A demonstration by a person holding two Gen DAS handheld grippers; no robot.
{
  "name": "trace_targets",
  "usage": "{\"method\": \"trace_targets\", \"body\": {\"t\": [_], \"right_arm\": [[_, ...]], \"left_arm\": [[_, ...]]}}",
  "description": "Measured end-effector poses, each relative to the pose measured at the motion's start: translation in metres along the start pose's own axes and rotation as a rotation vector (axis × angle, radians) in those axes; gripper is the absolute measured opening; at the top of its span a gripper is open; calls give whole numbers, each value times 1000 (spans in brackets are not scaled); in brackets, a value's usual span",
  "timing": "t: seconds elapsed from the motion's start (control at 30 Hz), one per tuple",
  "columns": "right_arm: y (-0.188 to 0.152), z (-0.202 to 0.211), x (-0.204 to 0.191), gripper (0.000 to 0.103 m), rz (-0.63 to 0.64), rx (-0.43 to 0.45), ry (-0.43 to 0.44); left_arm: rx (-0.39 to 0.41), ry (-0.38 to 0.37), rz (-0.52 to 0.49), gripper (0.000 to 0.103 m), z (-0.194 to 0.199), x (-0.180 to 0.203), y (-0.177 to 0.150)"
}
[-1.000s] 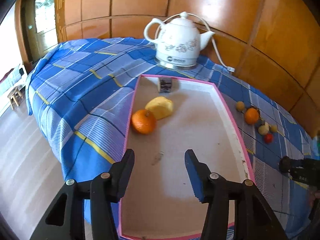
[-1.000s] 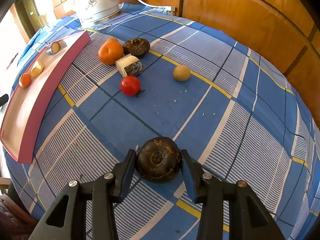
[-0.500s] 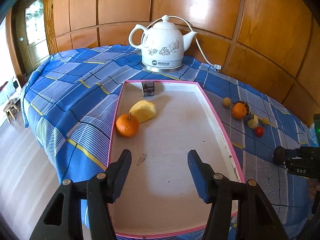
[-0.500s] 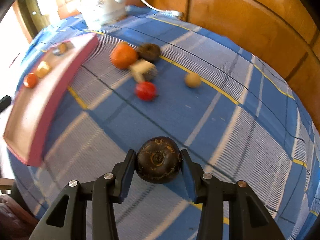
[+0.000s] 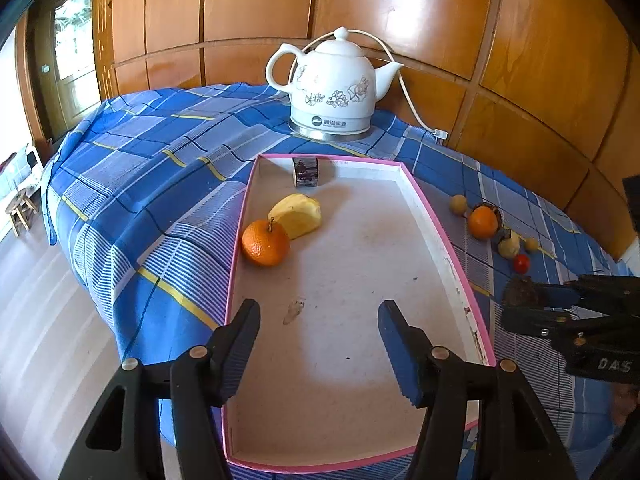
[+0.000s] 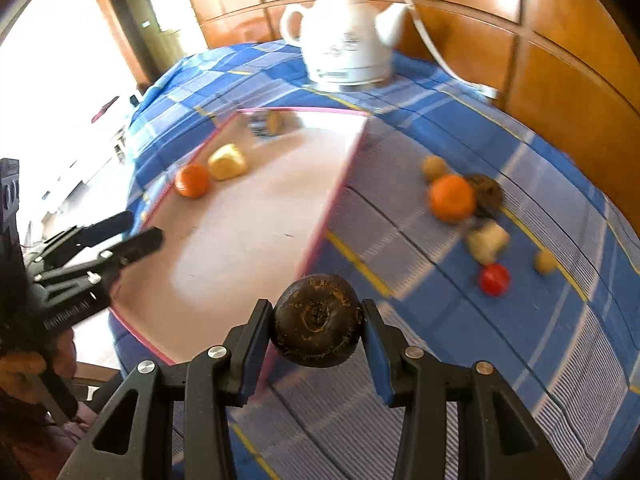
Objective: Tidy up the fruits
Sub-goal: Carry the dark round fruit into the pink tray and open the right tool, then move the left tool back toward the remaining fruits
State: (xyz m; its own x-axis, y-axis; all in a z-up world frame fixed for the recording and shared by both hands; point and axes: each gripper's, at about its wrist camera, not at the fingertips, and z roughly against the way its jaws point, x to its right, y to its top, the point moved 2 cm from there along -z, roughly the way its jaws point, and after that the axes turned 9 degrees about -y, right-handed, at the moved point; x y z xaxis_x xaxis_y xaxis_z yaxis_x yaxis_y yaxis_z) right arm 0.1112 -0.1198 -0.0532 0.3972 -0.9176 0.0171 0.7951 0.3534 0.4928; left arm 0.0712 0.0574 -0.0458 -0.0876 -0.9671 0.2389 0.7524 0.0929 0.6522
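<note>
My right gripper point(image 6: 316, 326) is shut on a dark brown round fruit point(image 6: 316, 320) and holds it above the cloth beside the pink-rimmed tray point(image 6: 340, 176); it also shows in the left wrist view point(image 5: 520, 300). My left gripper point(image 5: 318, 324) is open and empty over the near half of the tray point(image 5: 440, 232). In the tray lie an orange point(image 5: 265, 242), a yellow fruit piece point(image 5: 298, 216) and a small dark cut piece point(image 5: 305, 172). Loose on the cloth are an orange point(image 6: 452, 198), a dark fruit point(image 6: 486, 194), a pale cut piece point(image 6: 486, 242), a red tomato point(image 6: 495, 279) and small tan fruits point(image 6: 434, 167).
A white electric kettle point(image 5: 336, 88) with its cord stands behind the tray on the blue checked tablecloth point(image 5: 160, 168). A wood-panelled wall point(image 5: 500, 40) runs behind and to the right. The table edge drops to the floor at left.
My right gripper has lifted the dark fruit off the cloth and swung left toward the tray. My left gripper has drawn back and risen a little, staying open.
</note>
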Motion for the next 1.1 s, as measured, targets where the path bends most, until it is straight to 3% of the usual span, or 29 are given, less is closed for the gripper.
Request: {"method": "trace_targets", "body": {"t": [0.2,0.5,0.73,1.1], "right_arm": [[24,-18,-23,45,14,-16,22],[58,-46,-26,47,-89,1,29],[37,-25,-4,50,-121,27,18],[-13,16,50,50,-141,51,-98]], "left_arm": [[-6,-4,25,63,-1,-6,-2],[-18,11,33,63,-1,-15,-6],[-22,5,26,63,-2,-11,-6],[-31,0,-29,63,0,8,-4]]}}
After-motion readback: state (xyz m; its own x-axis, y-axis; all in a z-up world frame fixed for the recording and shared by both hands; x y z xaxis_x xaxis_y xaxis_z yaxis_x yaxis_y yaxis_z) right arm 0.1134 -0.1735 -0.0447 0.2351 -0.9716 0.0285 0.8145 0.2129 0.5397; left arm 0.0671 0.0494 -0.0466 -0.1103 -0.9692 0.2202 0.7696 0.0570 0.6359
